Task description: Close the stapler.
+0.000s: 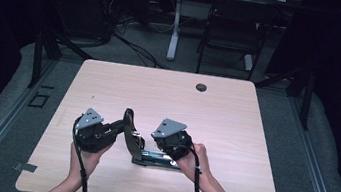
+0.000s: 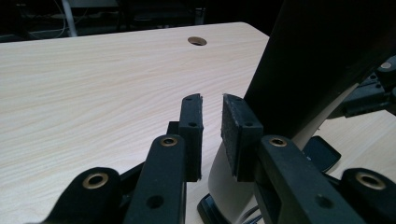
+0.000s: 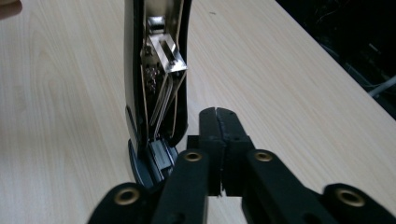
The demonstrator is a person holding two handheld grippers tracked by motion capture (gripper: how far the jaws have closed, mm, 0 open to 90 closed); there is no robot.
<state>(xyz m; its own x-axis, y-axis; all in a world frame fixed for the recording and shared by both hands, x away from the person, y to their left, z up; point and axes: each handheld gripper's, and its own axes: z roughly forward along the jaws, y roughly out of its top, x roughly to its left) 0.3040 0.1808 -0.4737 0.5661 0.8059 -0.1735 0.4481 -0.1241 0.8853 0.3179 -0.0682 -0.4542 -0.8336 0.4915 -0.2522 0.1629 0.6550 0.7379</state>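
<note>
A black stapler [image 1: 129, 131] lies near the table's front, its base [image 1: 162, 160] flat and its top arm swung upright. In the right gripper view the arm [image 3: 156, 60] stands just left of my jaws, its metal staple channel showing. My right gripper [image 3: 218, 112] is shut, pads together with nothing between them; in the high view it [image 1: 152, 141] sits over the base. My left gripper [image 2: 212, 100] has a narrow gap between its pads and holds nothing. The stapler's dark arm [image 2: 317, 60] rises right beside its right jaw. From above, the left gripper [image 1: 120, 128] reaches the arm from the left.
The pale wooden table [image 1: 158, 94] has a cable hole [image 1: 201, 87] near its far edge. A dark chair [image 1: 233, 29] and a desk leg stand beyond the table. Both forearms enter from the front edge.
</note>
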